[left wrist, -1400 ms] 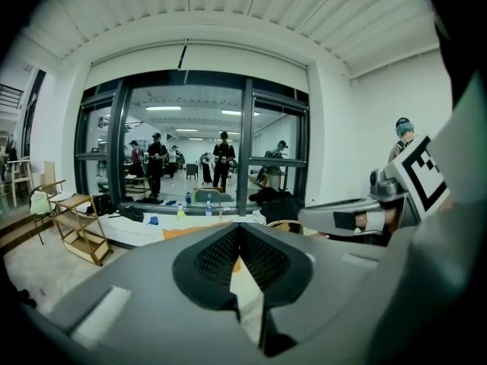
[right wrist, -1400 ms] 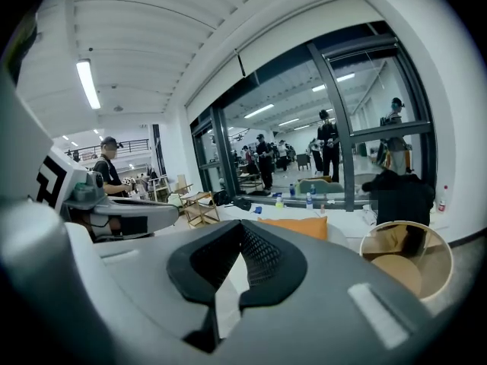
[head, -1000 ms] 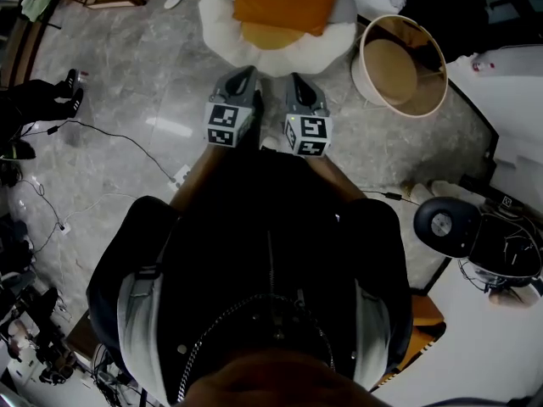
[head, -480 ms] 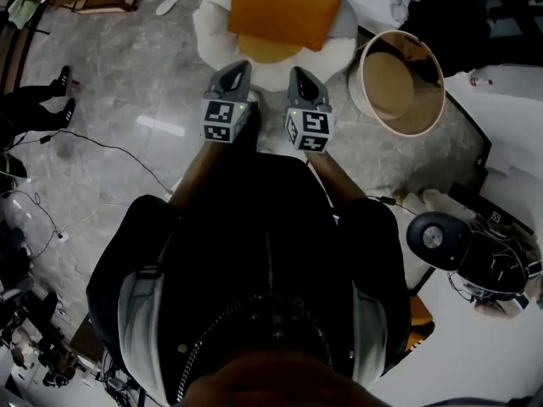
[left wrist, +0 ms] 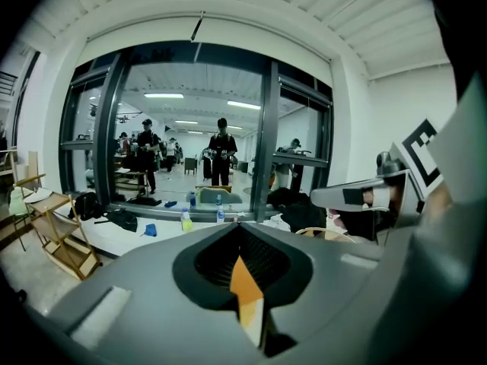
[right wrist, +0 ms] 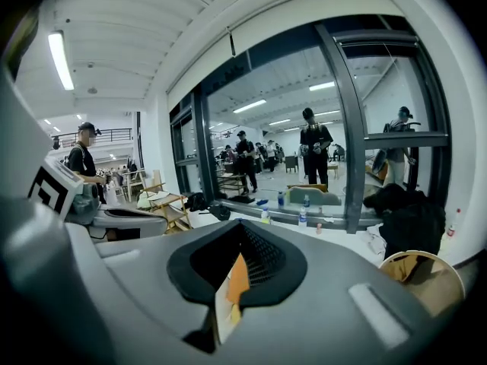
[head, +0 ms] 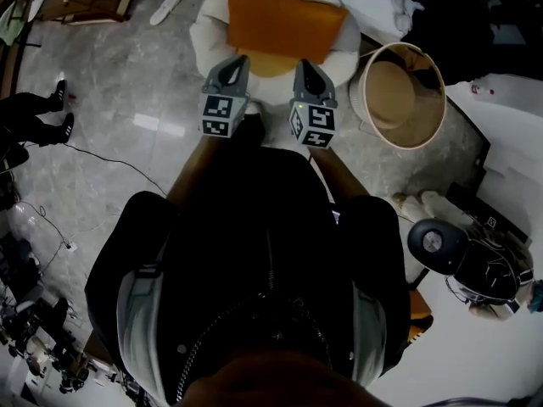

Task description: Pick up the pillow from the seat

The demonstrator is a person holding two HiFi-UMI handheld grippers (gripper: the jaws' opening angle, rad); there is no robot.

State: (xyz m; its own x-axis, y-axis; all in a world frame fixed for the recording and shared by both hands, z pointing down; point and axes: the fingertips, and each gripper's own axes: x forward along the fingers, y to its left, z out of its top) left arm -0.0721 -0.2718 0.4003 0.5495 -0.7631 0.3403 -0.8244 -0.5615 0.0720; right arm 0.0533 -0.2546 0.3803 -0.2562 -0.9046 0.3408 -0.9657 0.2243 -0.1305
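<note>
An orange pillow lies on a round white seat at the top of the head view. My left gripper and right gripper are held side by side just short of the seat's near edge, tips pointing at it. Both are shut with nothing between the jaws. In the left gripper view the jaws meet, and a sliver of the orange pillow shows through the gap below them. The right gripper view shows its jaws closed the same way, with the orange pillow glimpsed beneath.
A round beige basket stands right of the seat. Cables trail over the marble floor at left. A slipper lies at the top left. A black round device sits at right. Beyond stands a glass wall with people behind it.
Both grippers have moved forward toward the seat, staying shut. More of the pillow has come into the head view.
</note>
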